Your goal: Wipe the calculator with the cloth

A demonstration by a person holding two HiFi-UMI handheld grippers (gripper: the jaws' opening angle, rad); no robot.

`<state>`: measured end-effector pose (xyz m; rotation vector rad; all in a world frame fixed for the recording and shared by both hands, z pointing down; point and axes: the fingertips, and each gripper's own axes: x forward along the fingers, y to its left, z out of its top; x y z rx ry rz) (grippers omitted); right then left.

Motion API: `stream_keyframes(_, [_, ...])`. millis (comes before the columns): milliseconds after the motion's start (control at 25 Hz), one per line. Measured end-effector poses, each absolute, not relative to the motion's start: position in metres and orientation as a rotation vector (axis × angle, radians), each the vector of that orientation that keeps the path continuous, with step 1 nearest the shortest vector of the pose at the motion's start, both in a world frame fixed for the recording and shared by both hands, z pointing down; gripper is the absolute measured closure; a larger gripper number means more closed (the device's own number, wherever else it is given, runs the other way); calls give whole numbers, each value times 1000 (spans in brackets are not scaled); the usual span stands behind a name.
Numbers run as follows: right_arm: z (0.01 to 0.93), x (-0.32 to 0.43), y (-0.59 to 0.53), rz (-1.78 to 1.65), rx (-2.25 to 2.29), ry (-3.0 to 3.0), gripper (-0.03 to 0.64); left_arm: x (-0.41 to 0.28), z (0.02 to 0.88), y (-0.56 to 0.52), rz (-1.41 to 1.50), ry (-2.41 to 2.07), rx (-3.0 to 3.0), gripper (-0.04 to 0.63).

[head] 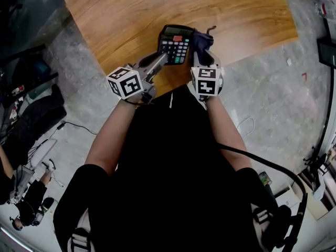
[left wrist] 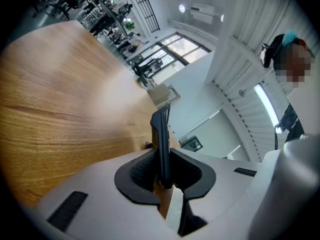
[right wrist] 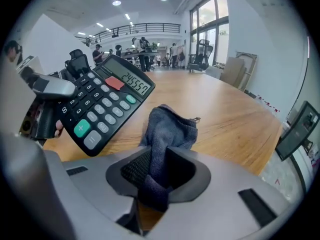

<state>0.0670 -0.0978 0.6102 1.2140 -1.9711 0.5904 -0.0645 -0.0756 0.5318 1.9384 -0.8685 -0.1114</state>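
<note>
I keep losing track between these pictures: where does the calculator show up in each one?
Head view: calculator top centre, at the near edge of the wooden table.
Left gripper view: edge-on at centre, clamped by the left hand-held gripper.
Right gripper view: upper left, keys facing the camera.
Shared landmark: the wooden table, in all three.

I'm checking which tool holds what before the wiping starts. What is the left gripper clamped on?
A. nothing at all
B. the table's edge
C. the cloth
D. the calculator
D: in the left gripper view the calculator stands edge-on, pinched between the pads of the left gripper, while the cloth is held in the right gripper.
</note>
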Motion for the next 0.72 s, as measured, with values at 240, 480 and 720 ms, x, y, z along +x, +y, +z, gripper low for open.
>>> stream_keyframes(240, [565,65,-101,505,1286,-2063,531,-64,524,-77,-144,-868,1928,523])
stream_keyframes(480, [484,49,-117,415,1319,-2253,531,-64,508,-77,-208,-861,1910,525])
stream_keyframes(720, [457,7,-117,394,1154,-2401,531,-40,491,-77,-231,-802,1946,523])
